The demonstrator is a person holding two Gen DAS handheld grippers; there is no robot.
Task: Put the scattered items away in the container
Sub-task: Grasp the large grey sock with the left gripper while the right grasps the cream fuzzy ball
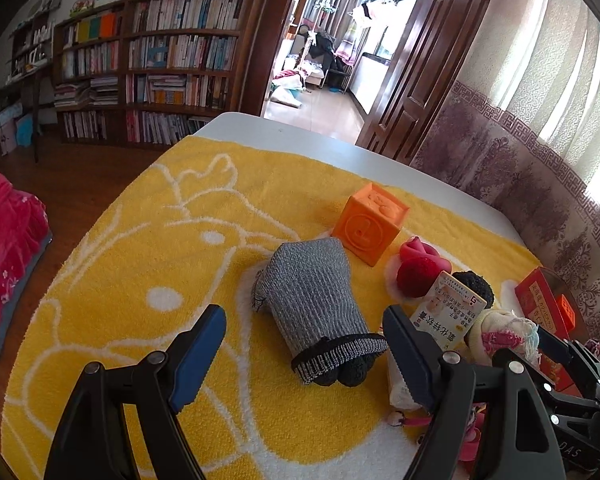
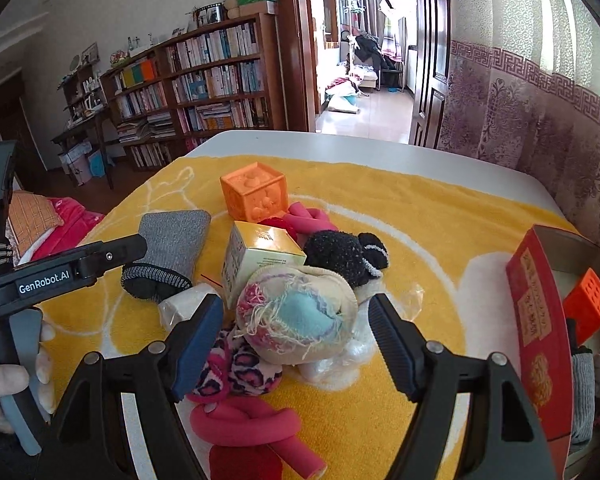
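Note:
My left gripper point(image 1: 304, 344) is open, its jaws either side of the near end of a grey rolled sock point(image 1: 316, 300) on the yellow towel point(image 1: 140, 240). My right gripper point(image 2: 296, 332) is open around a cream sock ball with a blue patch point(image 2: 300, 320). The red box container point(image 2: 536, 312) stands at the right with an orange block point(image 2: 588, 304) inside; it also shows in the left wrist view point(image 1: 540, 296). Scattered around are an orange cube point(image 2: 256, 192), a yellow carton point(image 2: 260, 256), a black sock ball point(image 2: 340, 252) and pink foam rollers point(image 2: 244, 420).
A leopard-print pink sock point(image 2: 236, 368) and a plastic-wrapped white packet point(image 2: 184, 304) lie near the right gripper's left finger. The white table edge point(image 2: 340, 144) lies beyond the towel. A curtain point(image 2: 540, 120) hangs at the right; a bookshelf point(image 1: 160, 72) stands behind.

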